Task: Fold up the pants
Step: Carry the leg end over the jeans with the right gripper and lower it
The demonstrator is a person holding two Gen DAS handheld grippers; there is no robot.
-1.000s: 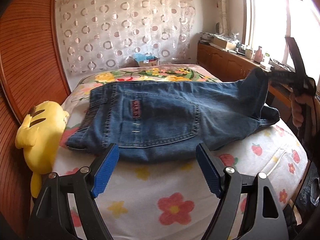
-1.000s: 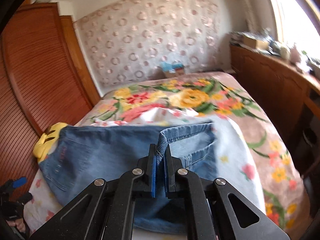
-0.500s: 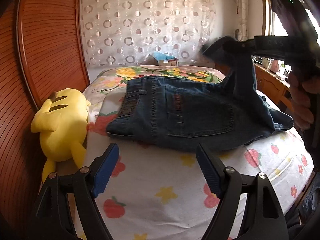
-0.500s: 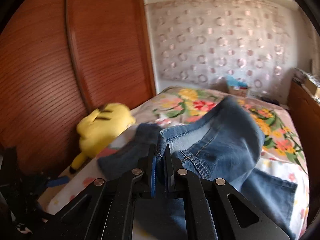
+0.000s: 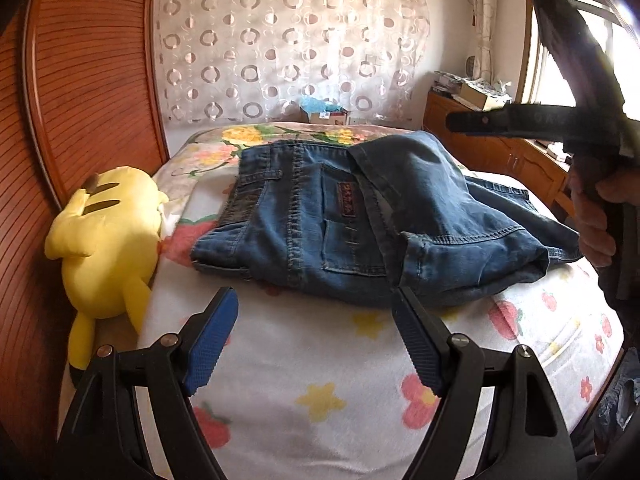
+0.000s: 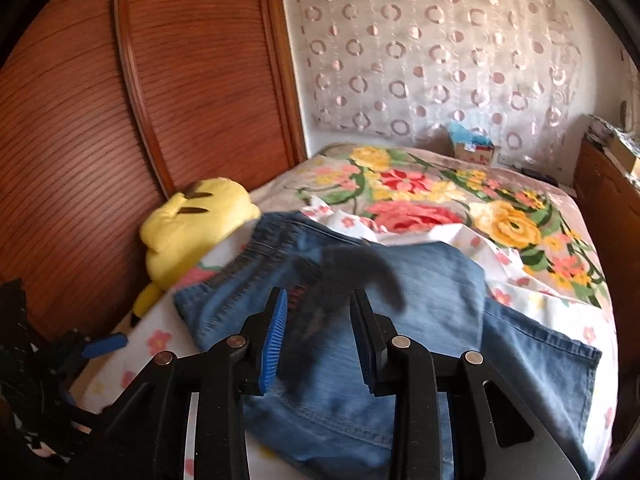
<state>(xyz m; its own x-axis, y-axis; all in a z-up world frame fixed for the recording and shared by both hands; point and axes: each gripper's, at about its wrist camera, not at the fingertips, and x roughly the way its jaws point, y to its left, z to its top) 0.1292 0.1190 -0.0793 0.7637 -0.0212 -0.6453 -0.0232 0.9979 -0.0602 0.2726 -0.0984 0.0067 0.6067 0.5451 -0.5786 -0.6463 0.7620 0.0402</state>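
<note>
Jeans (image 5: 360,224) lie folded over on the bed (image 5: 320,380); both tools gape empty, right tool (image 6: 318,336) apparently just above the blurred cloth. Next, square the edges and flatten the fold.

Right gripper (image 6: 318,336) with jaws parted above folded blue jeans (image 6: 420,320), floral bedspread (image 6: 460,208), yellow plush toy (image 6: 192,224) beside wooden wardrobe (image 6: 140,100)
</note>
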